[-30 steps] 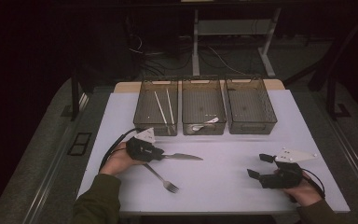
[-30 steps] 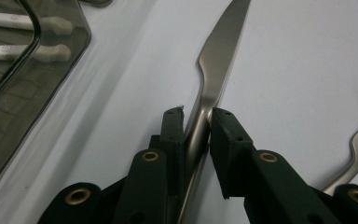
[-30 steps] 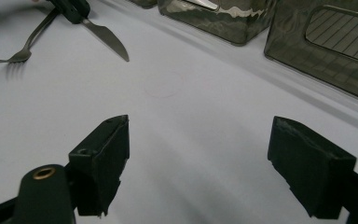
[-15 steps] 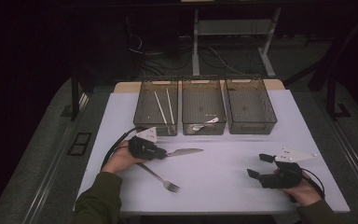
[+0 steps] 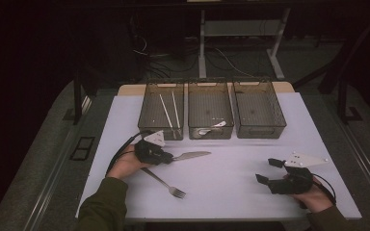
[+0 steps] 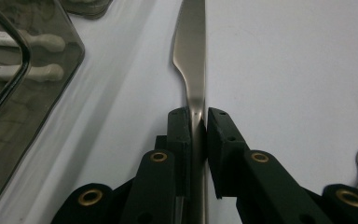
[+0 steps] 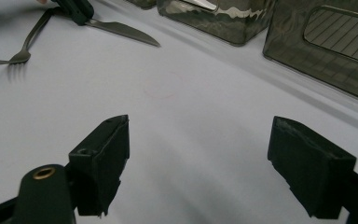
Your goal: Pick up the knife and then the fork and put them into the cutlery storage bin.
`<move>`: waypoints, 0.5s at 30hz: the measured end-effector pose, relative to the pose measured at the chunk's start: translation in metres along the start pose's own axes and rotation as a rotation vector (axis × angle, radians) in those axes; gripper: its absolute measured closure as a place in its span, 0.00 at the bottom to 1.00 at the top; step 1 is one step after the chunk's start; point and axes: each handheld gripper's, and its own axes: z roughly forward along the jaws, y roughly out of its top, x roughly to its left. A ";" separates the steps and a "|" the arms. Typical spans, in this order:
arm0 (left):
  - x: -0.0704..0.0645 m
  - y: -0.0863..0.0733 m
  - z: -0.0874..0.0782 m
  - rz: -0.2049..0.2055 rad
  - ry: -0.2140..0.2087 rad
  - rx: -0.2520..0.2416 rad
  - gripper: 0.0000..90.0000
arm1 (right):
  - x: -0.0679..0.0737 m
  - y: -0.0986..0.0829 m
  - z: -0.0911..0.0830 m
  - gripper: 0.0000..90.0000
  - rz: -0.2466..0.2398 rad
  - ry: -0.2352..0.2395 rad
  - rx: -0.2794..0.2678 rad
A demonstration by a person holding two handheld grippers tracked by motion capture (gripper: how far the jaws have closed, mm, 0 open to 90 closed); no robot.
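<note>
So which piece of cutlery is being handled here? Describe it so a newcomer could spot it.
On the white table, look in front of the three bins to the left gripper. It is shut on the handle of a silver knife, whose blade points right. The fork nearby lies loose and has tines.

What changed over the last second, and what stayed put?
The left gripper, shut on the knife, carried it a little toward the bins; the blade tip now sits farther from the table's near edge. Nothing was taken hold of or let go. The fork, the open right gripper and the bins' contents stayed as they were.
</note>
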 end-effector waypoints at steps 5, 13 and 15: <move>-0.003 0.005 0.002 0.007 0.004 0.005 0.88 | 0.000 0.000 -0.001 0.23 0.002 0.001 -0.001; -0.009 0.015 -0.003 0.016 0.007 -0.058 0.88 | 0.000 0.000 -0.001 0.23 0.000 -0.001 0.000; -0.009 0.017 -0.006 0.015 0.007 -0.081 0.88 | 0.000 0.000 -0.001 0.23 0.002 -0.001 0.000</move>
